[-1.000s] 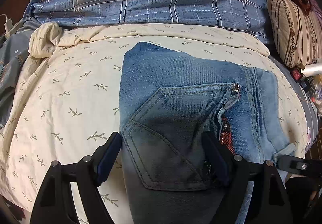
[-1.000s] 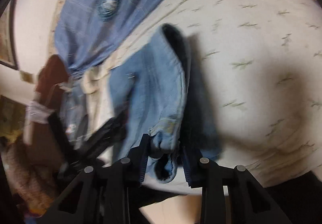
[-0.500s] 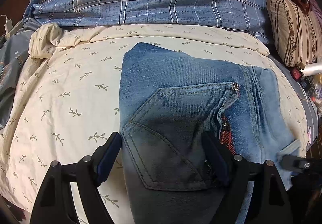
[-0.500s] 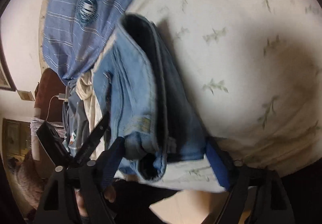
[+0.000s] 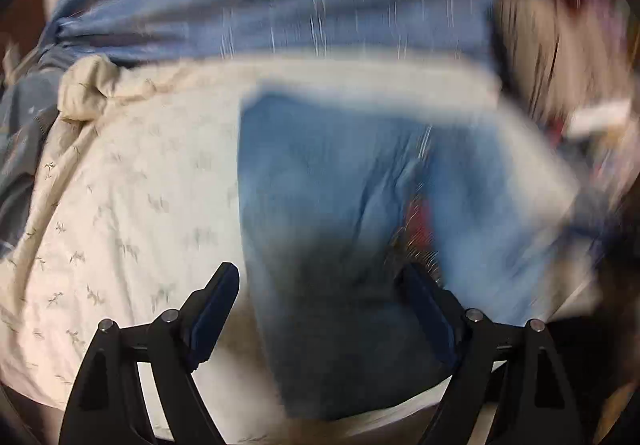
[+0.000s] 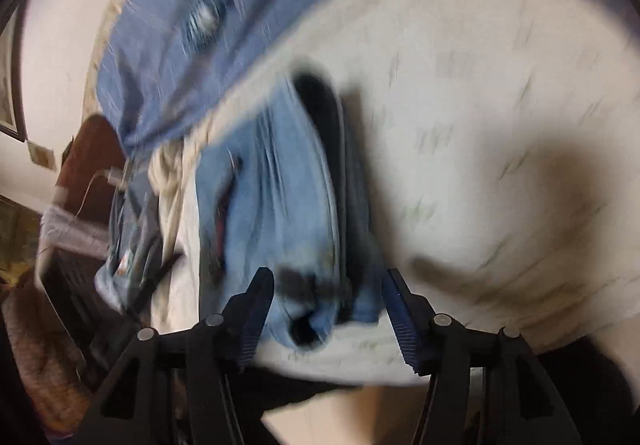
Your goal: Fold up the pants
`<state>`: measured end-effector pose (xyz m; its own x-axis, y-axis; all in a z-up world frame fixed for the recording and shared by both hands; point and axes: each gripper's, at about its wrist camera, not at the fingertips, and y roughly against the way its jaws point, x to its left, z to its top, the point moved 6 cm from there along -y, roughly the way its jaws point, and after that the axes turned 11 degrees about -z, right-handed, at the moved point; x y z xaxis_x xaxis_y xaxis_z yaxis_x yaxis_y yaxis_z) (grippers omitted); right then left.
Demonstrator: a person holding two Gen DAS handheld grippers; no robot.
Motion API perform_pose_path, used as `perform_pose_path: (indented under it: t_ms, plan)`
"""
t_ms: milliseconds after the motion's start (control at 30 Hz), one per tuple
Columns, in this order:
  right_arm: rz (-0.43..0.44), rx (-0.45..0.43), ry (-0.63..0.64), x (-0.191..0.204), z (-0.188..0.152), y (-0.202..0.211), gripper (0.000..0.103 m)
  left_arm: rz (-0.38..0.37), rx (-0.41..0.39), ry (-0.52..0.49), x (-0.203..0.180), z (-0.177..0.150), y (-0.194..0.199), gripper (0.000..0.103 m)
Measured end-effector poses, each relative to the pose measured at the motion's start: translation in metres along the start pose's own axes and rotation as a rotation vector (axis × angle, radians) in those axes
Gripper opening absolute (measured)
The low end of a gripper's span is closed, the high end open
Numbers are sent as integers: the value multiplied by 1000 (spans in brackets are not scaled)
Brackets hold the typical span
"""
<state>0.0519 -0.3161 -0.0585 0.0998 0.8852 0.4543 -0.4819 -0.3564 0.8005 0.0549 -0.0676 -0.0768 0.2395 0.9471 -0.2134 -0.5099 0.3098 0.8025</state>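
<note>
We saw open cream bedspread [image 5: 132,205] left of the folded jeans [image 5: 340,205] and right of them in the right wrist view; the blue plaid pillow [image 5: 320,5] and striped cushion [image 5: 560,57] blocked the far side.

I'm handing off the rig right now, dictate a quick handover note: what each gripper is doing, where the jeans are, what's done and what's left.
Left gripper: open, holding nothing, its fingers either side of the near end of the jeans.
Right gripper: open, holding nothing, its fingers either side of the jeans' hem end.
Jeans: lying in a folded stack on the cream leaf-print bedspread, in front of the blue plaid bedding.
Done: the jeans lie doubled over, layers stacked.
Left: both views are motion-blurred, so check that the edges line up; tidy or fold once more if a smaller bundle is wanted.
</note>
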Motion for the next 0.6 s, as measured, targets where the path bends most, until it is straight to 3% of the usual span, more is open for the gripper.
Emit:
perform_pose_path:
  t_ms: [67, 133, 200, 233, 300, 333, 400, 500, 600]
  plan:
    - [48, -93, 10, 17, 15, 26, 60, -34, -24, 47, 5, -2, -1, 88]
    - [139, -83, 69, 46, 19, 30, 61, -46, -13, 72, 8, 1, 2, 87]
    - [189, 12, 98, 64, 16, 6, 62, -44, -38, 62, 6, 1, 11, 86]
    - [174, 65, 105, 63, 12, -14, 62, -57, -59, 72, 5, 0, 20, 86]
    - [62, 200, 92, 40, -1, -65, 62, -77, -107, 86, 6, -3, 36, 86]
    - [81, 194, 53, 31, -1, -71, 60, -37, -95, 68, 7, -8, 35, 86]
    - [109, 191, 42, 34, 4, -56, 59, 29, 23, 11, 10, -25, 7, 87]
    - [98, 123, 123, 58, 23, -27, 60, -4, 5, 69, 18, -26, 5, 88]
    - [172, 70, 167, 93, 46, -18, 63, 10, -3, 33, 16, -25, 6, 89]
